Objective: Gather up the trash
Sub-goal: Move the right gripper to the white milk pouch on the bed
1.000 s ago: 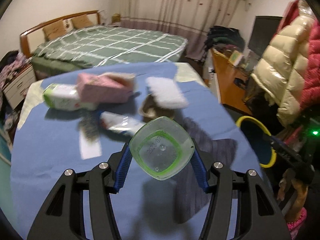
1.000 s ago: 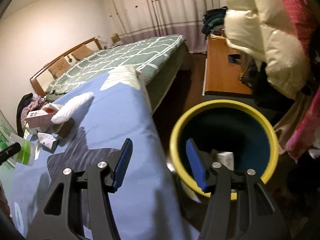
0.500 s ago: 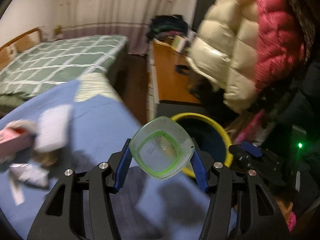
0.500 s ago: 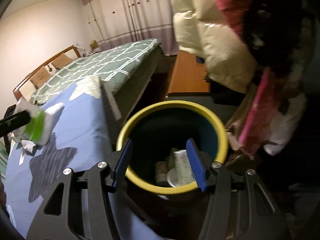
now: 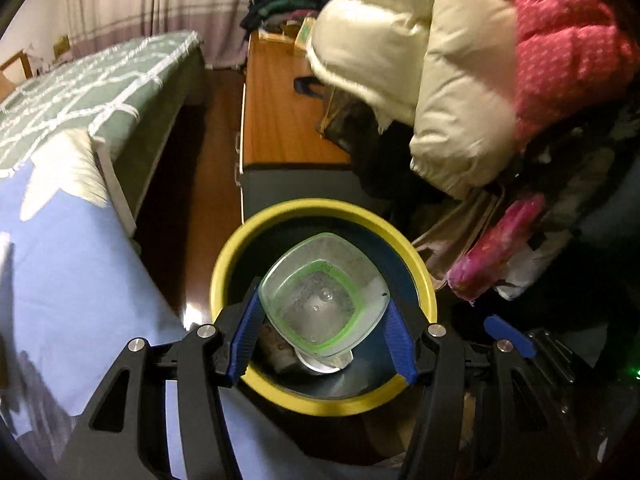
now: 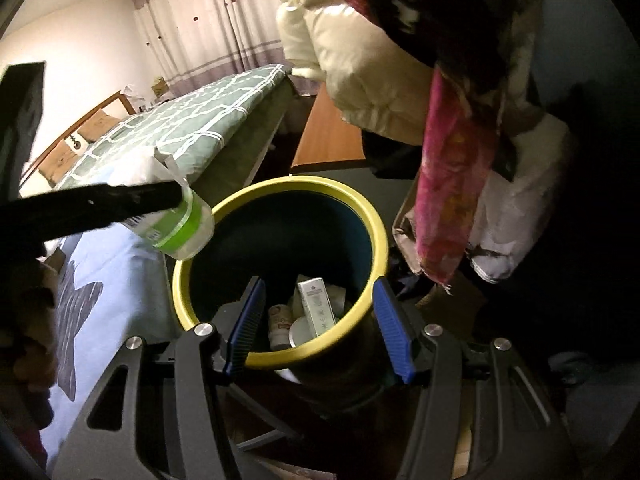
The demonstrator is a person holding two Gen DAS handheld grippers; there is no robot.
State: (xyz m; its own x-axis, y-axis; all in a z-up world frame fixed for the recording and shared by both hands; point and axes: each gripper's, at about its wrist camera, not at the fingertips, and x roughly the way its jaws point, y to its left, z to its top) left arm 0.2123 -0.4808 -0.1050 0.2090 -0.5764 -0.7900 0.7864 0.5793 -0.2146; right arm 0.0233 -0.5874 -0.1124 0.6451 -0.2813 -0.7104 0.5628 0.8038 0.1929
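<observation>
Blue bedspread (image 5: 80,280) beside yellow-rimmed bin (image 5: 320,408)

Clear glossy plastic cup (image 5: 324,294); smooth yellow-rimmed bin (image 5: 280,210); wooden cabinet (image 5: 280,120).

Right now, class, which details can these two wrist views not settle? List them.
- Clear green-banded plastic bottle: its neck and cap, hidden behind its base, left wrist view.
- Yellow-rimmed bin: trash at the bottom, dark and partly cut by the rim, right wrist view.
- Left gripper: pad contact with the bottle as jaws open, unclear.
</observation>
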